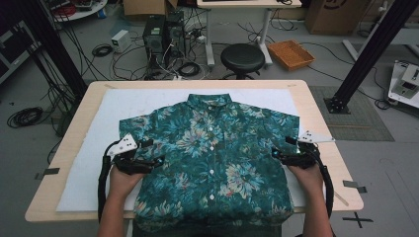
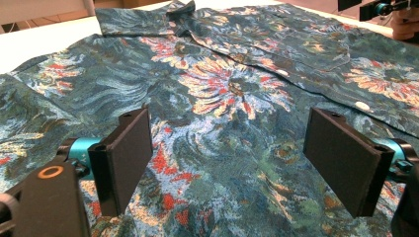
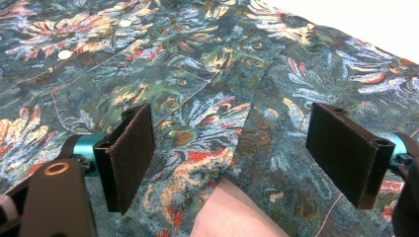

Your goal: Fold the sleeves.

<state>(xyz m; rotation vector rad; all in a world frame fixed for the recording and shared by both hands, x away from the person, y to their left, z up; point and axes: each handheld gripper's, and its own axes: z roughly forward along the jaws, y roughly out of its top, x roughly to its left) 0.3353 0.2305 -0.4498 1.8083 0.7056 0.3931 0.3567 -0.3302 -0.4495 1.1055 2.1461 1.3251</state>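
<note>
A teal short-sleeved shirt [image 1: 210, 153] with a flower print lies flat and buttoned, collar at the far side, on a white mat [image 1: 94, 168]. My left gripper [image 1: 154, 154] rests at the shirt's left edge below the sleeve, jaws pointing inward. In the left gripper view the left gripper [image 2: 232, 143] is open over the shirt [image 2: 222, 89], with cloth below the pads and nothing pinched. My right gripper [image 1: 277, 151] sits at the shirt's right edge. In the right gripper view the right gripper [image 3: 237, 138] stands open above the sleeve seam of the shirt [image 3: 197, 74].
The mat covers a wooden table [image 1: 316, 123]. Beyond its far edge stand a black stool [image 1: 242, 58], computer towers [image 1: 162, 33], an orange basket [image 1: 290, 53] and floor cables. Black frame posts [image 1: 368, 54] rise at both sides. The mat [image 3: 232, 212] shows under the shirt's edge.
</note>
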